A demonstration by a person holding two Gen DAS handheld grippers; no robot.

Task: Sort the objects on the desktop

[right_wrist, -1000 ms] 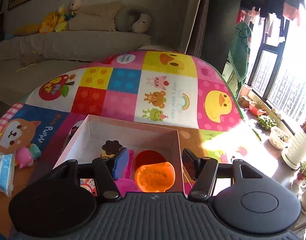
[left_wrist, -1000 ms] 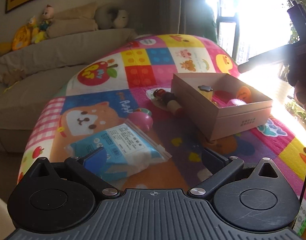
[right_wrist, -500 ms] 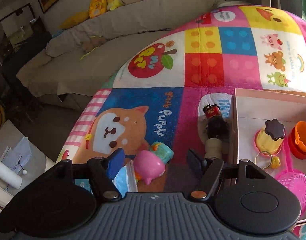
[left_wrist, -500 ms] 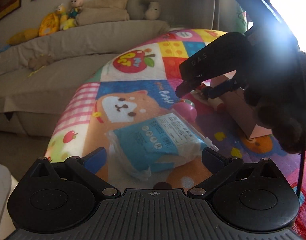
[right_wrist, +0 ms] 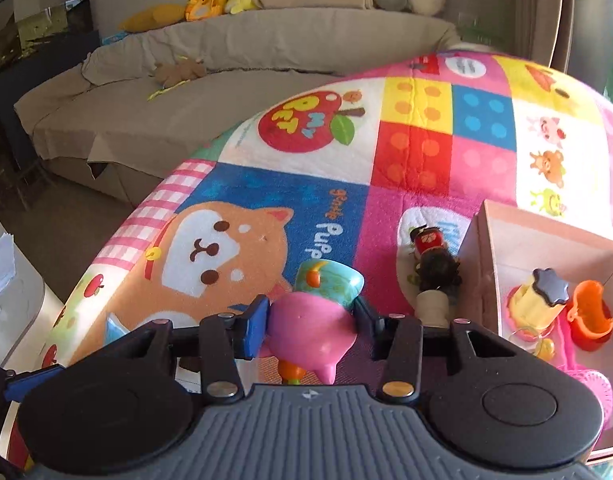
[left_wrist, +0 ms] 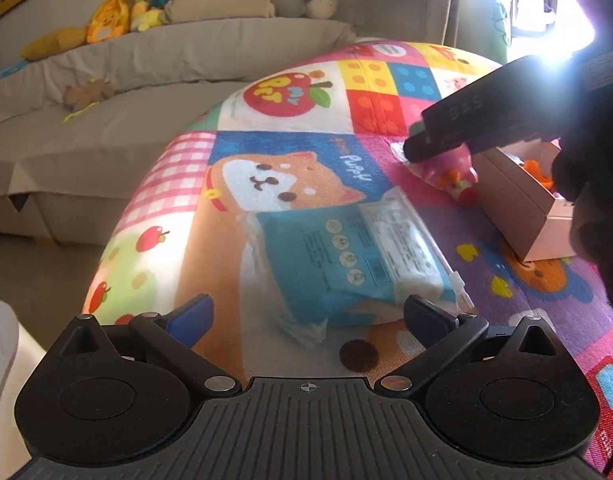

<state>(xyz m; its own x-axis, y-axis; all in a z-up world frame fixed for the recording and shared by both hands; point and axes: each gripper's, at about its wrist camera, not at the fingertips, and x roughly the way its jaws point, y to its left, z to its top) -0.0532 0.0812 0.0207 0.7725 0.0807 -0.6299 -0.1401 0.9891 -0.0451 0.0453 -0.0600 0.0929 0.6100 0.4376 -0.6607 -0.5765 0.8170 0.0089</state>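
Tongs: right [right_wrist: 311, 322] clamped on pink-and-teal plastic toy [right_wrist: 314, 316] beside open cardboard box [right_wrist: 480, 264]; left [left_wrist: 306, 314] spread wide over blue-and-white tissue pack [left_wrist: 346, 264].

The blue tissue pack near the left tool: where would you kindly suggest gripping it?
Probably across its short width near the closest end, coming from above: the tissue pack lies flat and soft on the mat, lengthwise away from the open left tool.

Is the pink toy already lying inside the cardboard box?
No, the pink toy sits between the right tongs on the mat, left of the cardboard box.
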